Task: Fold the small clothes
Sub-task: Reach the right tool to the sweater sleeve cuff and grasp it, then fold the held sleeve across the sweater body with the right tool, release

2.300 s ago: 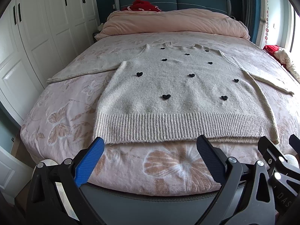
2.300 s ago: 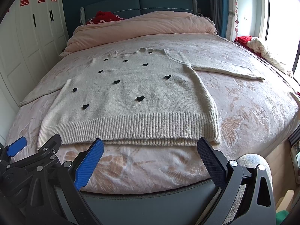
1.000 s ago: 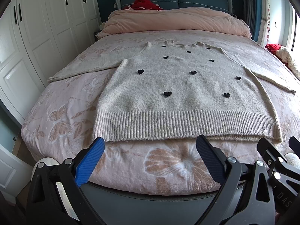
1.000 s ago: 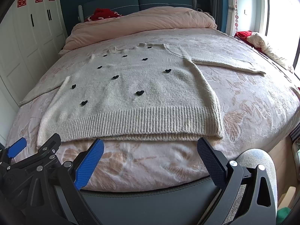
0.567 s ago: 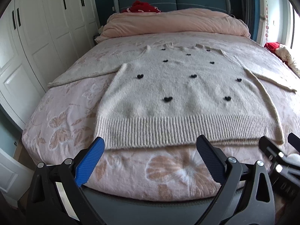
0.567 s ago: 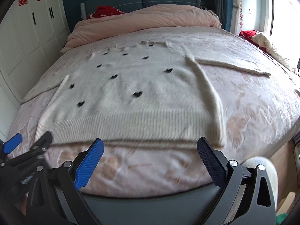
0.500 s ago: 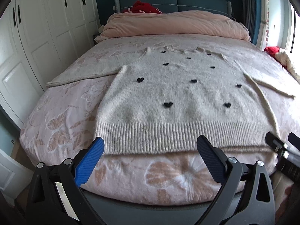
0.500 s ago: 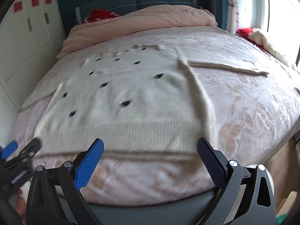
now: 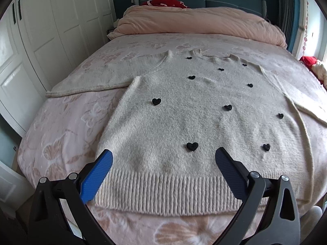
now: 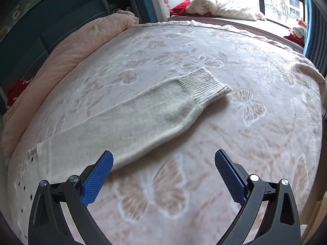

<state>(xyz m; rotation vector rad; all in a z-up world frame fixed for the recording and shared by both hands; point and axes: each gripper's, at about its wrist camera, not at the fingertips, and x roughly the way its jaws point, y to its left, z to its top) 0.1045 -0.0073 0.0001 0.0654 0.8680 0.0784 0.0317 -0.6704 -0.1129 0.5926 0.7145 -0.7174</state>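
Nearest in the left wrist view, the left gripper [image 9: 163,161] hangs with its blue pads spread wide and empty over the ribbed hem [image 9: 167,194] of a cream knit sweater [image 9: 196,118]. The sweater lies flat and face up on the bed [image 9: 61,134], hem at the near edge and collar toward the headboard, dotted with small black hearts [image 9: 192,146]; laid out like this it looks ready for a first fold, none yet made. Its left sleeve [image 9: 92,83] runs out sideways toward the white wardrobe [image 9: 40,30].

In the right wrist view, the right gripper [image 10: 163,161] is likewise wide apart and holds nothing. It hovers above the butterfly-print bedspread [image 10: 255,143], with its left pad over the edge of the right sleeve [image 10: 159,112], which stretches away to a ribbed cuff [image 10: 204,83]. That aim suggests the sleeve is the first part to be taken and folded inward (a judgement only).

Farther off lie a rolled pink duvet [image 9: 196,24], something red [image 9: 165,0] by the headboard, and a heap of laundry [image 10: 220,6] under the window. No readable brand, label or writing shows.
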